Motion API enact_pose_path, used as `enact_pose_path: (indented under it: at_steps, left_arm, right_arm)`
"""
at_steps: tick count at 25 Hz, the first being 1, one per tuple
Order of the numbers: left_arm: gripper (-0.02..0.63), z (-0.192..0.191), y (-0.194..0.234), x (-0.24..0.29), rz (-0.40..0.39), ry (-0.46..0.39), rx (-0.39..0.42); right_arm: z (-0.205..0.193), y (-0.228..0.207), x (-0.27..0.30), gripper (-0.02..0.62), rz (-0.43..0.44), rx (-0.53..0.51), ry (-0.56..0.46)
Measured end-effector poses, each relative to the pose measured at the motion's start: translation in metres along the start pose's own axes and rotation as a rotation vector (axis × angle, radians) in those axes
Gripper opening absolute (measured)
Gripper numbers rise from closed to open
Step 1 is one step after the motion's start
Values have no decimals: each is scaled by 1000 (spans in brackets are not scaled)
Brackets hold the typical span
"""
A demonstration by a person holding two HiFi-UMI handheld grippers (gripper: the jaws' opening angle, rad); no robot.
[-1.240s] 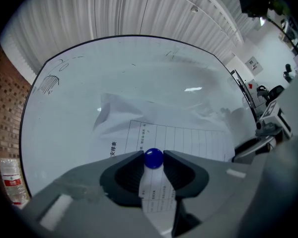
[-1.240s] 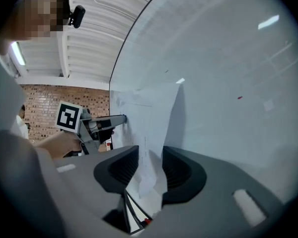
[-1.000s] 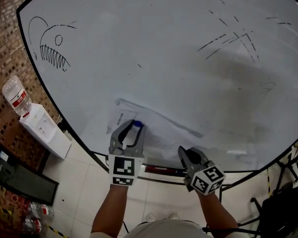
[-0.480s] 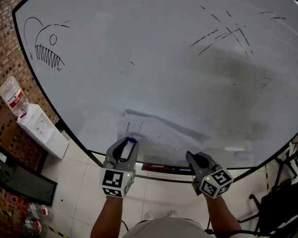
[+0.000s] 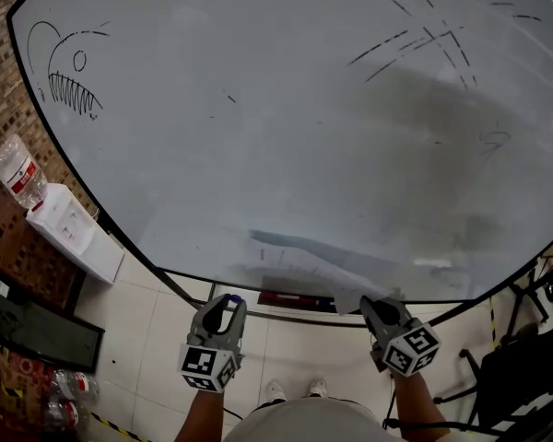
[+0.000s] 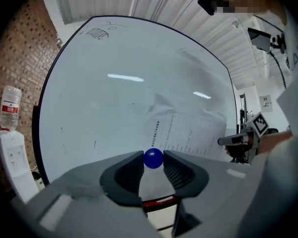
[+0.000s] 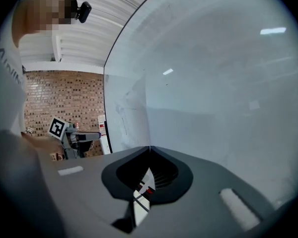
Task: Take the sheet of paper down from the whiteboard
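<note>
- Sheet of paper [image 5: 304,263]: low on the whiteboard [image 5: 258,109], just above its bottom edge. It lies slanted, long axis running upper left to lower right along that edge. Its upper part looks creased and lifted off the whiteboard.
- Right tool [image 5: 372,304]: jaws together, at the whiteboard's bottom edge, where the sheet's lower right corner ends. Looks like that corner is pinched; paper this thin would leave no gap.
- Left tool [image 5: 229,304]: clamped on a blue magnet [image 6: 153,158], ball-shaped, both pads touching it. It sits just below the whiteboard's bottom edge, under the sheet's left end and clear of the sheet.
- Key relation: the sheet runs up and left from the right tool, so the right hand is the one on it. My read is that the coming move is a pull off the whiteboard, led from that corner. I see nothing pinning the sheet.
- View differences:
  - The left tool's view shows printed lines on the sheet and the right tool at its far edge. The head view can't resolve the print.
  - The right tool's view sees the sheet nearly edge-on, a sliver on the whiteboard leading from its jaw tips. It is the only view that shows those jaws meeting.
  - Only the head view shows both tools against the whiteboard's bottom edge.
</note>
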State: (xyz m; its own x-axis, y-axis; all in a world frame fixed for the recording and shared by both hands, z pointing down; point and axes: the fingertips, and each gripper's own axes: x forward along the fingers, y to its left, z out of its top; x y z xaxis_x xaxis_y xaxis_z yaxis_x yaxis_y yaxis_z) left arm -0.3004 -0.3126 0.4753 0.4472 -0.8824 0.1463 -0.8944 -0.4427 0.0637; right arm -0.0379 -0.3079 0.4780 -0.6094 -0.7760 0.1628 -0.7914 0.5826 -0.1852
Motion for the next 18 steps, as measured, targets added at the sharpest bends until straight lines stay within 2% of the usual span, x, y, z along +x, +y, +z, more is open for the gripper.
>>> enact_pose_path:
  at_steps: [18]
  left_arm:
    - [130,4,-21,9,-35,-26,6]
  right_arm:
    - [0,-6,-5,8,-14,-5,-10]
